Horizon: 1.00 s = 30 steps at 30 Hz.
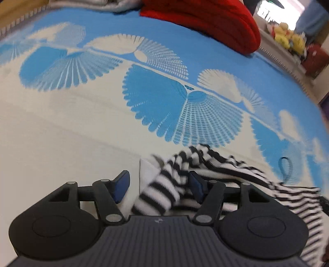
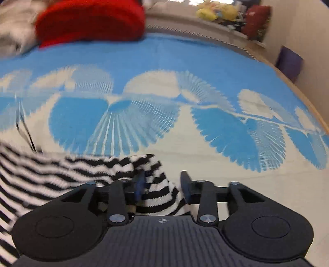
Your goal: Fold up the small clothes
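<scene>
A black-and-white striped garment [image 1: 236, 174] lies on a blue and cream patterned bedspread [image 1: 102, 133]. In the left wrist view my left gripper [image 1: 159, 184] is open, and a striped fold of the garment lies between its blue-padded fingers. The garment trails off to the right. In the right wrist view the same striped garment [image 2: 61, 174] spreads to the left. My right gripper [image 2: 162, 184] is open with a striped corner lying between its fingers. Both views are blurred.
A red knitted item [image 1: 216, 22] and grey cloth [image 1: 92, 5] lie at the far side of the bed. A shelf with yellow plush toys [image 1: 287, 37] and a red bag stands beyond the bed. A dark loop [image 1: 284, 168] lies beside the garment.
</scene>
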{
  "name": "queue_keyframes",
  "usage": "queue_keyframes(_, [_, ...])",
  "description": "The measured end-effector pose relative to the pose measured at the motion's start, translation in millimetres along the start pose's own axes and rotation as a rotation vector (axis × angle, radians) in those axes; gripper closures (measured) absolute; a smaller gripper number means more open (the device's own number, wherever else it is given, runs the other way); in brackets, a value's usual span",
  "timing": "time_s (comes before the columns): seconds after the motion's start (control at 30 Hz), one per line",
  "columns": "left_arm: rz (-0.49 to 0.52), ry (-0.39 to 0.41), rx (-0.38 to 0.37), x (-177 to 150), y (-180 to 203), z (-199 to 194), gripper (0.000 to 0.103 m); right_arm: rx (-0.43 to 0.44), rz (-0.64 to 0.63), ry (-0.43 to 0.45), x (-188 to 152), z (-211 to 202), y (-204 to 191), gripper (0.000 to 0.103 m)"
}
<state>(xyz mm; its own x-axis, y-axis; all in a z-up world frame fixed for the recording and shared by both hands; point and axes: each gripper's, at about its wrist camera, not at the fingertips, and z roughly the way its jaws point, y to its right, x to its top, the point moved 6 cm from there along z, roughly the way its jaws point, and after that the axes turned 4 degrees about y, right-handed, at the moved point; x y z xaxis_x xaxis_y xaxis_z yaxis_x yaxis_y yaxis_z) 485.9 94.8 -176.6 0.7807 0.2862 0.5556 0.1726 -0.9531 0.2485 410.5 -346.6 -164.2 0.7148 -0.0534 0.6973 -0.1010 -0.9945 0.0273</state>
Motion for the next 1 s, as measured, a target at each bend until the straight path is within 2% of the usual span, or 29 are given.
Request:
queue_keyframes(0.17, [-0.062, -0.001, -0.081, -12.9, -25.3, -46.8, 0.036, 0.066, 0.202, -0.007, 1.4, -48.3, 45.5, 0.058])
queue_keyframes(0.27, [-0.083, 0.037, -0.059, -23.4, -40.4, -85.0, 0.041, 0.072, 0.291, -0.022, -14.1, -87.9, 70.8, 0.058])
queue_keyframes(0.43, [-0.041, 0.029, -0.104, -56.7, -51.6, -127.4, 0.042, 0.121, 0.326, -0.069, -59.0, -132.3, 83.6, 0.058])
queue_keyframes(0.5, [-0.055, -0.034, -0.1, -83.9, -60.2, -126.2, 0.042, 0.121, 0.351, -0.154, -81.5, -132.1, 85.9, 0.058])
queue_keyframes(0.53, [-0.084, -0.099, -0.086, -93.7, -63.9, -120.8, 0.044, 0.106, 0.365, -0.167, -87.2, -132.6, 88.2, 0.058])
queue_keyframes(0.57, [-0.096, -0.121, -0.098, -99.0, -63.9, -118.7, 0.044, 0.092, 0.366, -0.167, -90.4, -133.1, 90.2, 0.058])
queue_keyframes(0.67, [-0.046, -0.148, -0.088, -107.9, -59.4, -115.9, 0.044, 0.07, 0.328, -0.208, -102.5, -130.3, 88.7, 0.058])
queue_keyframes(0.77, [-0.059, -0.181, -0.056, -113.6, -59.6, -109.0, 0.042, 0.1, 0.316, -0.267, -112.4, -124.9, 83.1, 0.058])
queue_keyframes(1.0, [-0.083, -0.198, -0.028, -111.9, -64.8, -97.2, 0.042, 0.121, 0.269, -0.343, -125.5, -112.0, 72.2, 0.058])
